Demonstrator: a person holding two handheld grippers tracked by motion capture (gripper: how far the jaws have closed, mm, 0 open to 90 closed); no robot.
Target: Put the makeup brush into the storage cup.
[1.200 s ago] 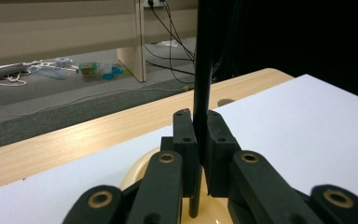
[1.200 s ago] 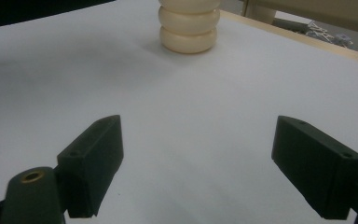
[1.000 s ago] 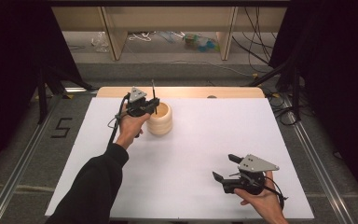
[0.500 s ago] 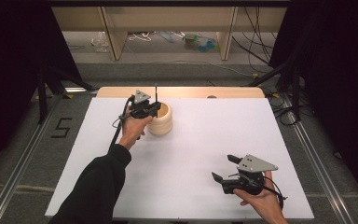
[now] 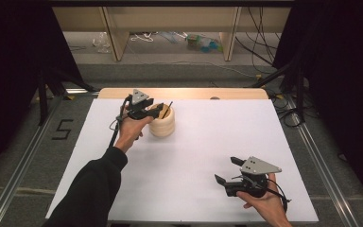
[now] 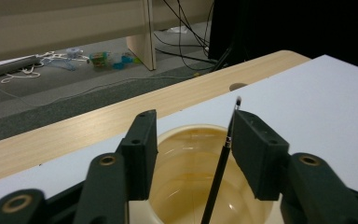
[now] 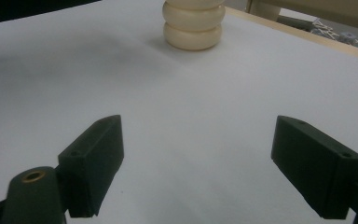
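Your left gripper (image 6: 191,154) has just been opening over the cup (image 5: 162,122), and the black stick (image 6: 220,175) stands between its jaws, leaning by the right pad, seemingly loose. Pull back carelessly and a pad could catch the stick, flick it out or tip the cup. The stick is thin, dark and small-tipped, with its lower end inside the cream, ribbed cup at the far left of the white table (image 5: 208,156). Your right gripper (image 7: 196,163) rests spread wide, holding nothing, well apart.
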